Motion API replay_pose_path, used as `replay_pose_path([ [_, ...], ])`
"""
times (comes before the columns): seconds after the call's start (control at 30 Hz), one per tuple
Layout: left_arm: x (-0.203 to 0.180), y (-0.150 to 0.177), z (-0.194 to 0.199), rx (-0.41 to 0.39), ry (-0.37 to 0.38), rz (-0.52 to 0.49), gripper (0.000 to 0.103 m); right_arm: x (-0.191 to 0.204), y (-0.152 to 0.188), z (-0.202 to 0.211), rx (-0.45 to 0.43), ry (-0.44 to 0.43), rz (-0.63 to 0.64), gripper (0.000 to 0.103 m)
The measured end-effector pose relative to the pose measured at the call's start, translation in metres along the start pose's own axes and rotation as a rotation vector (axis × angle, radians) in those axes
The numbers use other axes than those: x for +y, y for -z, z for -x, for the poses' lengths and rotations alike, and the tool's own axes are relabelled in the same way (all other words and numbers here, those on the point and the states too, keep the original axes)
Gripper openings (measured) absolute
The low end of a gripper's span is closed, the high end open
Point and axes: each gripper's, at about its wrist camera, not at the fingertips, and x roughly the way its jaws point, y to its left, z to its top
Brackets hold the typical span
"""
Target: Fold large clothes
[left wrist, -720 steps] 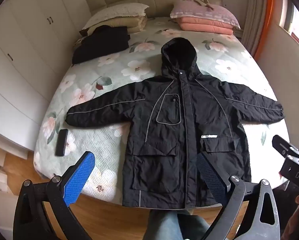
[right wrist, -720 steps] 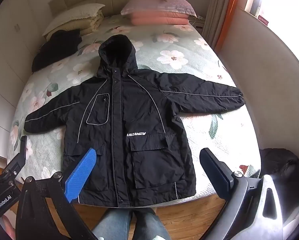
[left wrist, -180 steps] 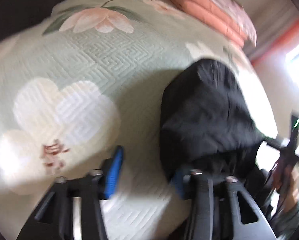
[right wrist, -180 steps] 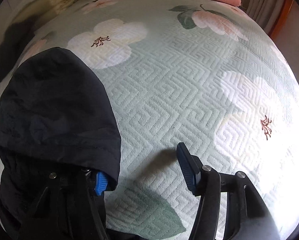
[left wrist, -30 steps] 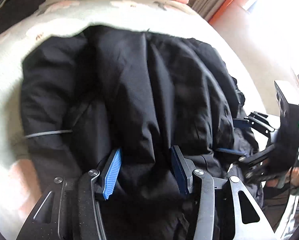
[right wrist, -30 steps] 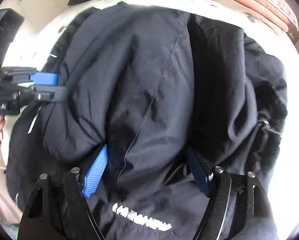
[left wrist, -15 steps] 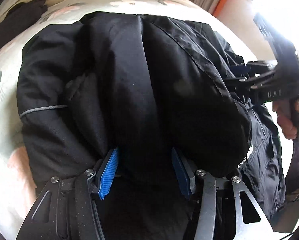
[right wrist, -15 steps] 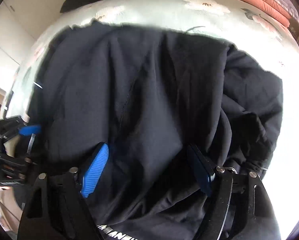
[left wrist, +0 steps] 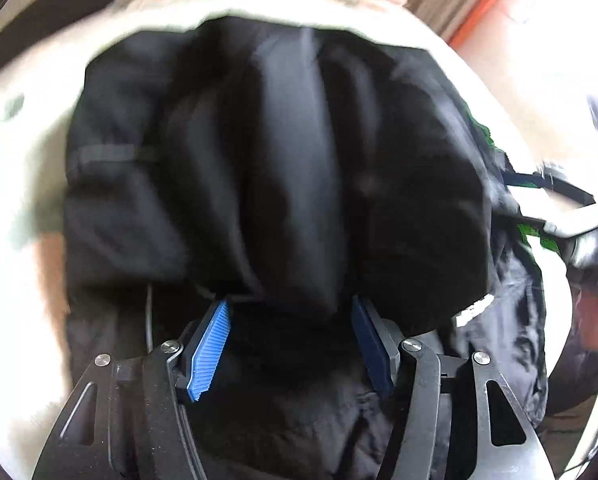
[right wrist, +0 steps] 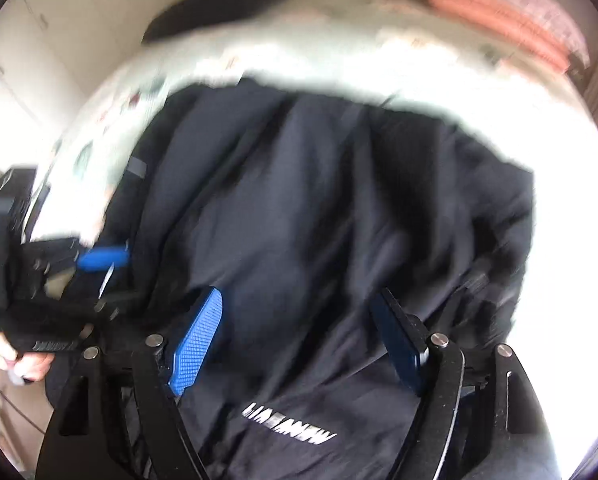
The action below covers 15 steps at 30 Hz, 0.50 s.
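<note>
A bed point(right wrist: 439, 80) with a pale flowered cover fills the room, with pink pillows point(right wrist: 499, 4) at its head end. A black coat point(left wrist: 283, 168) lies bunched up near the foot edge of the bed. The left gripper point(left wrist: 291, 344) points down at it, and its fingers are opening, with a fold of coat between them. The right gripper point(right wrist: 299, 340) is over the coat too, and its fingers are closing, wide apart, with cloth between them.

Both point steeply down: the left gripper point(left wrist: 291, 344) jaws are opening, the right gripper point(right wrist: 299, 336) jaws closing.
</note>
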Motion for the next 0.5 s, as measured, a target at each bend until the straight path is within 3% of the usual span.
replay_pose_path([
  [0.1, 0.013, 0.007, -0.009, -0.003, 0.058, 0.046, 0.067, 0.001, 0.014, -0.031, 0.01, 0.02, -0.046, 0.082],
  [0.2, 0.01, 0.015, 0.002, -0.017, 0.043, 0.012, 0.067, 0.007, 0.015, -0.024, -0.013, 0.049, -0.039, 0.082],
  [0.37, 0.022, 0.054, 0.052, -0.018, 0.042, -0.012, 0.067, 0.002, 0.051, 0.025, -0.033, 0.003, -0.159, 0.082],
  [0.5, 0.04, 0.097, 0.097, -0.02, 0.048, 0.032, 0.067, -0.004, 0.115, 0.066, -0.017, 0.063, -0.254, 0.084],
])
